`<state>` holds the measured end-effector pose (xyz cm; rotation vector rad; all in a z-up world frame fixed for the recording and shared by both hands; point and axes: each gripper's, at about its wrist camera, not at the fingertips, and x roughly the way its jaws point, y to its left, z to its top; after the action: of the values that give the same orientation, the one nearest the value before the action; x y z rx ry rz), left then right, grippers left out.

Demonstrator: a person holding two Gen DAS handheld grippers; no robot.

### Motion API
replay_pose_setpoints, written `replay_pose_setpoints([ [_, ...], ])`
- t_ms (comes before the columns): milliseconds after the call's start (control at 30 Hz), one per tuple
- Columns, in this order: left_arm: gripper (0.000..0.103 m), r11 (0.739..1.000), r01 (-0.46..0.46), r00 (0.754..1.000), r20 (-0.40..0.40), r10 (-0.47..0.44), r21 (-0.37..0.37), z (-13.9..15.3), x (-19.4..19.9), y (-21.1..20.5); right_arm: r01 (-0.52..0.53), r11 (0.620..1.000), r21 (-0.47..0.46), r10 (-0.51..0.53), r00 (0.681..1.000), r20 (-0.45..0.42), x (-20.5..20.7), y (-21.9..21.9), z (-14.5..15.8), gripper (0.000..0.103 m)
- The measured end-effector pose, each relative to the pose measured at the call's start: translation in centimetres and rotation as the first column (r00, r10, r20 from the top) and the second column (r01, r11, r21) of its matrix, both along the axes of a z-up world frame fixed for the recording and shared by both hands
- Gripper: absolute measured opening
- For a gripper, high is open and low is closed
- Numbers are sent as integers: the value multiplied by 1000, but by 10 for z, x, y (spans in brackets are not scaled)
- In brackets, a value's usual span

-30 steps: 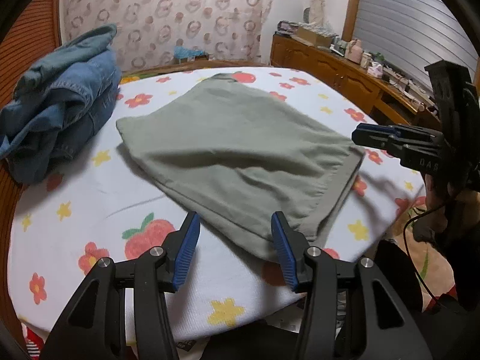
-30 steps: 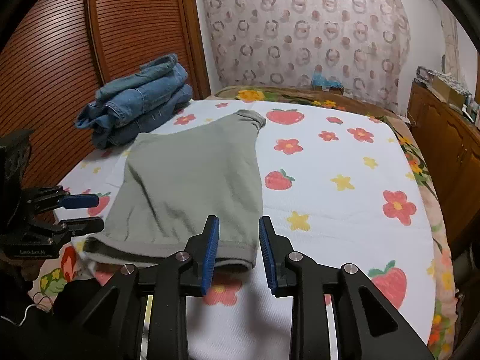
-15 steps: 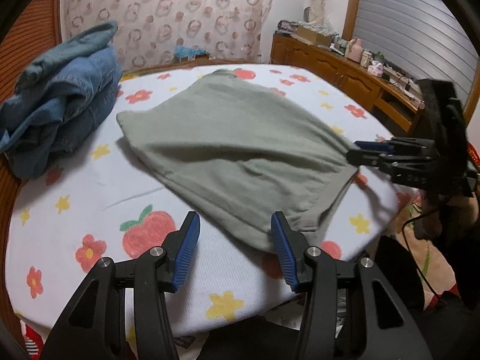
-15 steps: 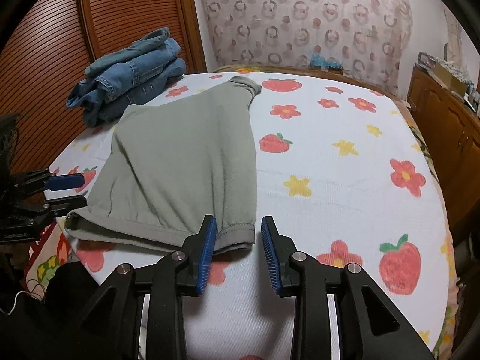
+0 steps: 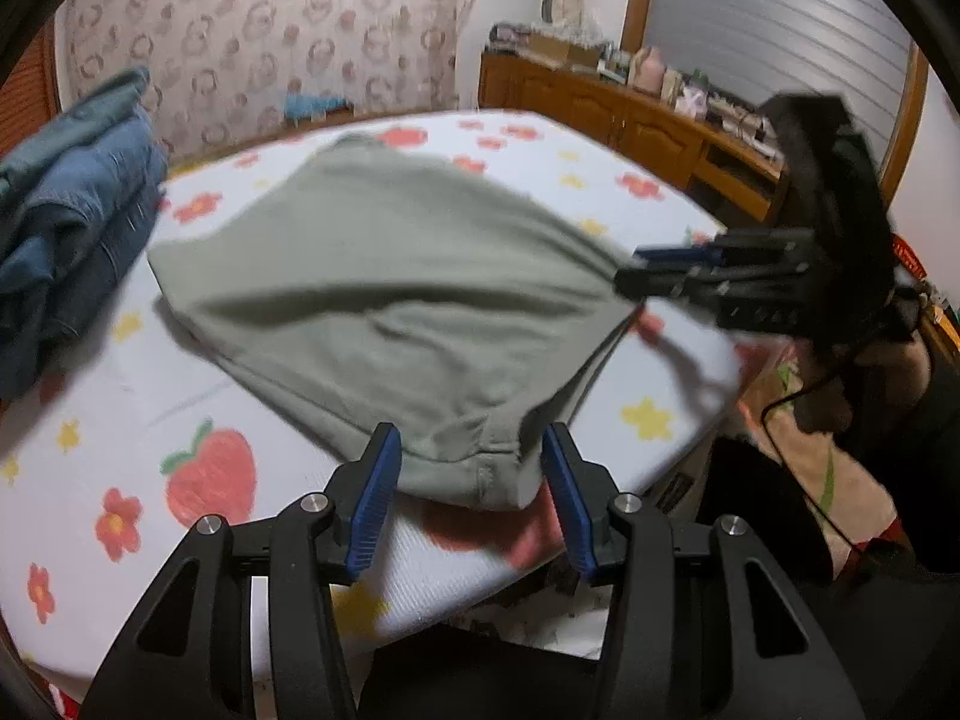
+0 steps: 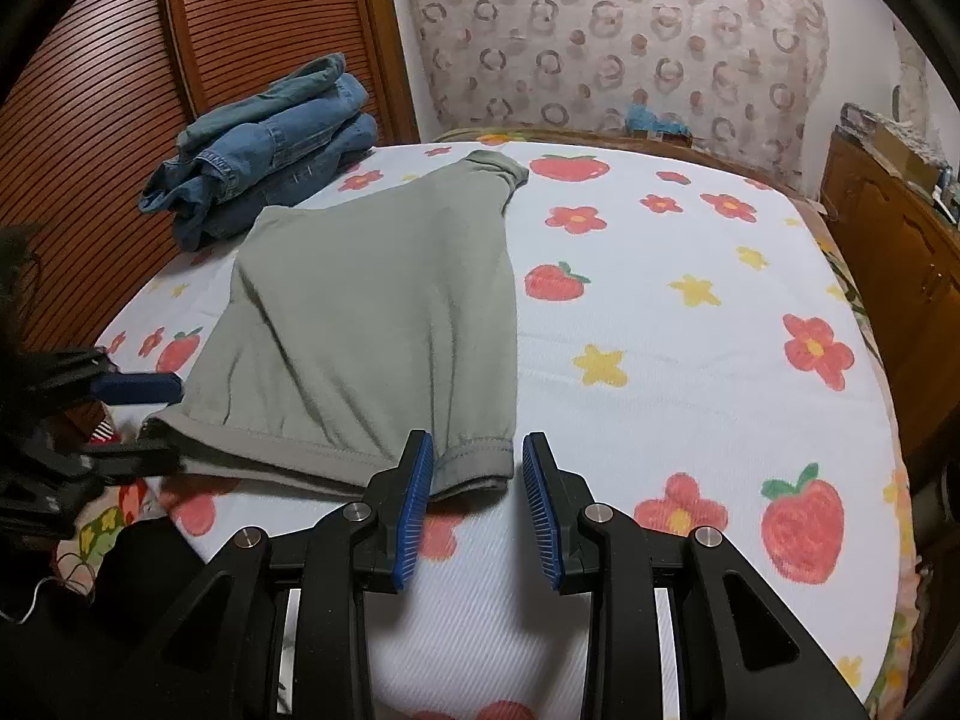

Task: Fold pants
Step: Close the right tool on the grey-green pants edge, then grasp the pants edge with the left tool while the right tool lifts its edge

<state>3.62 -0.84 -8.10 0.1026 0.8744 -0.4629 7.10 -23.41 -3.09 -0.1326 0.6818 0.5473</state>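
Observation:
Grey-green pants (image 5: 384, 300) lie folded lengthwise on a bed with a white flower-and-strawberry cover (image 5: 198, 480); they also show in the right wrist view (image 6: 372, 324). My left gripper (image 5: 471, 489) is open, its blue pads on either side of one near corner of the pants' end. My right gripper (image 6: 477, 492) is open, its pads on either side of the other near corner (image 6: 480, 456). Each gripper shows in the other's view, the right one (image 5: 648, 270) and the left one (image 6: 144, 414), both at the cloth's edge.
A stack of folded blue jeans (image 6: 270, 138) lies at the far left of the bed by a wooden slatted door (image 6: 90, 138). A wooden sideboard (image 5: 654, 138) with clutter stands beyond the bed's right side. The bed edge is just below both grippers.
Both grippers have moved forward to the near end of the pants, so each corner now sits between open pads. The right gripper's pads have opened wider.

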Motion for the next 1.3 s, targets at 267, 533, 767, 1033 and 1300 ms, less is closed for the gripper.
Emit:
replay_pose_setpoints([
  [267,51,998,26,1000,-1,-26,52,-5,-1,-4,-26,1000,5,26,1000,13,-4,-1,1,19],
  [533,51,998,31,999,2,-32,56,-4,3,-3,-57,996,68,49,993,106,-16,-3,24,10],
  [767,52,999,39,999,-9,-39,35,-4,4,-2,-63,995,77,50,985,163,-17,5,40,10],
  [1033,52,998,58,998,-6,-58,4,2,-1,-2,-27,998,59,19,992,124,-1,13,33,10],
  [1300,44,996,55,998,19,-56,67,-6,5,-9,-3,997,72,-5,994,107,6,8,37,10],
])
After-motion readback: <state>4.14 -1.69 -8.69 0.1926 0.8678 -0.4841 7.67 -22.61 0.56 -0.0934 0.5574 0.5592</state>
